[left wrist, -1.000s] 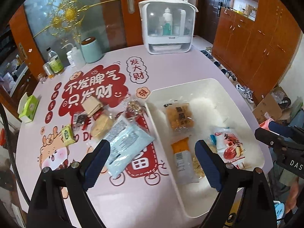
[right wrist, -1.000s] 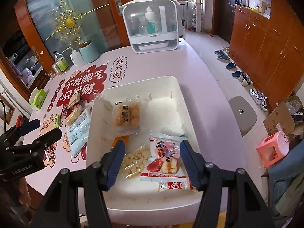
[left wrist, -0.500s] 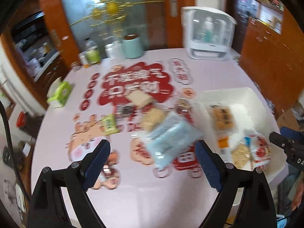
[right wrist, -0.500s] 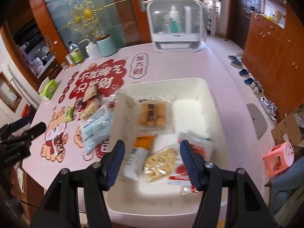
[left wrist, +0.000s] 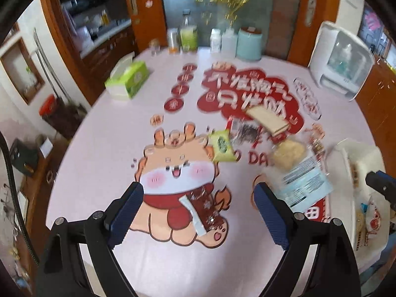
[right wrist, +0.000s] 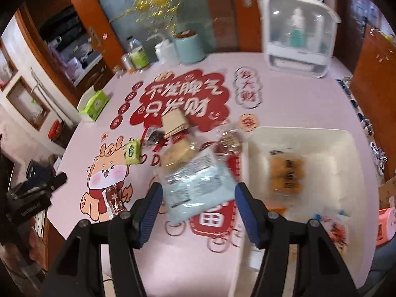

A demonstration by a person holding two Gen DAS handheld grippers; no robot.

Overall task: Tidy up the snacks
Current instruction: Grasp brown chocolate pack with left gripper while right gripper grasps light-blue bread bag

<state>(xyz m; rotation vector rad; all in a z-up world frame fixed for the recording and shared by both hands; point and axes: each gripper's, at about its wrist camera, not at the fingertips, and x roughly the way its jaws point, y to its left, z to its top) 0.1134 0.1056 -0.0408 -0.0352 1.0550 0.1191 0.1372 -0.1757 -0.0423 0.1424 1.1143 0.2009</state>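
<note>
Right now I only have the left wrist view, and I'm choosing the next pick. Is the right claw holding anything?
Observer: No. The right claw is open and empty, and its two fingers frame the light blue packet, which lies flat on the table.
Operator: My view only catches the edge of the tray. What's inside it?
Observer: An orange biscuit pack lies flat near the middle of the white tray.
</note>
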